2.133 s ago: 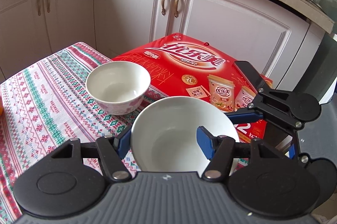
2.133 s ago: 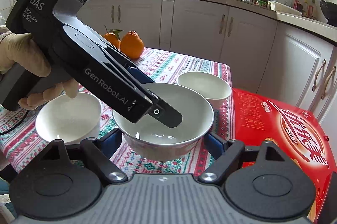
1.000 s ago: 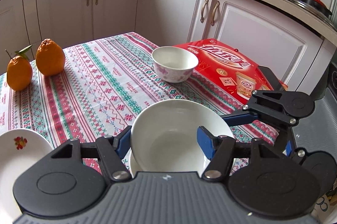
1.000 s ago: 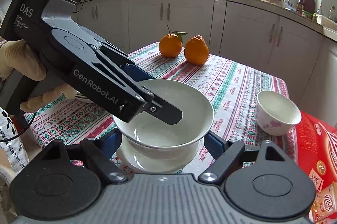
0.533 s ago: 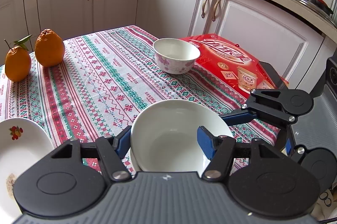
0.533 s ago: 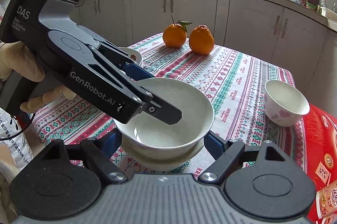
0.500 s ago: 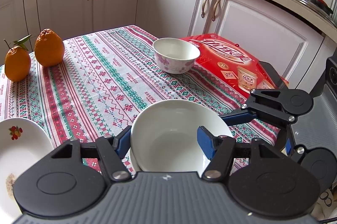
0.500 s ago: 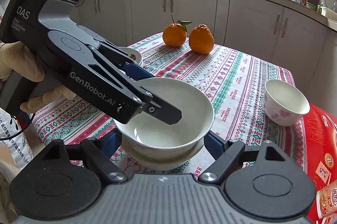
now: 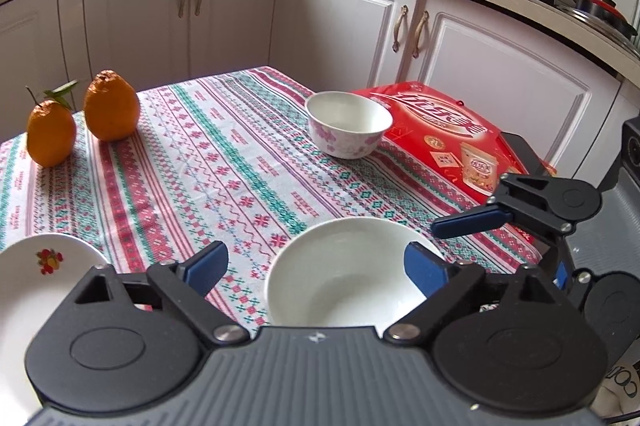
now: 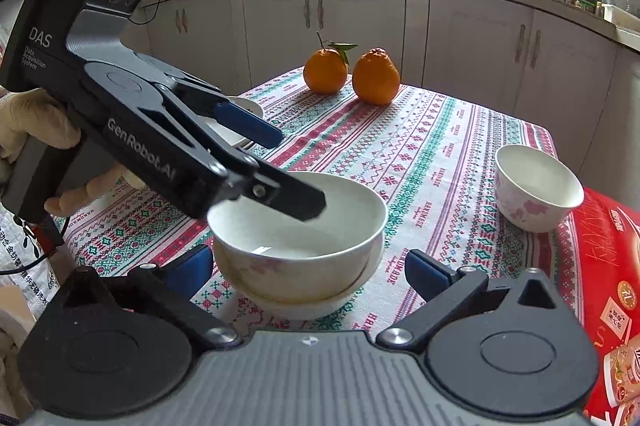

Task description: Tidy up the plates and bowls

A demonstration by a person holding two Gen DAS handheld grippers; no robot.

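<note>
With both pairs of blue-padded jaws having just sprung apart, the left gripper (image 9: 316, 266) and right gripper (image 10: 308, 268) straddle the wide white porcelain bowl (image 10: 298, 226) without pressing it; it looks released, not held. It sits nested in a second white bowl (image 10: 312, 300), likely stacked there to gather the dishes near the edge of the patterned red-and-green tablecloth (image 10: 420, 161). Both appear empty, though the lower one's inside is hidden. The small floral white bowl (image 9: 348, 123), also empty, stands well apart by the red carton (image 9: 444, 129); a fruit-printed white plate (image 9: 36, 266) lies at left.
</note>
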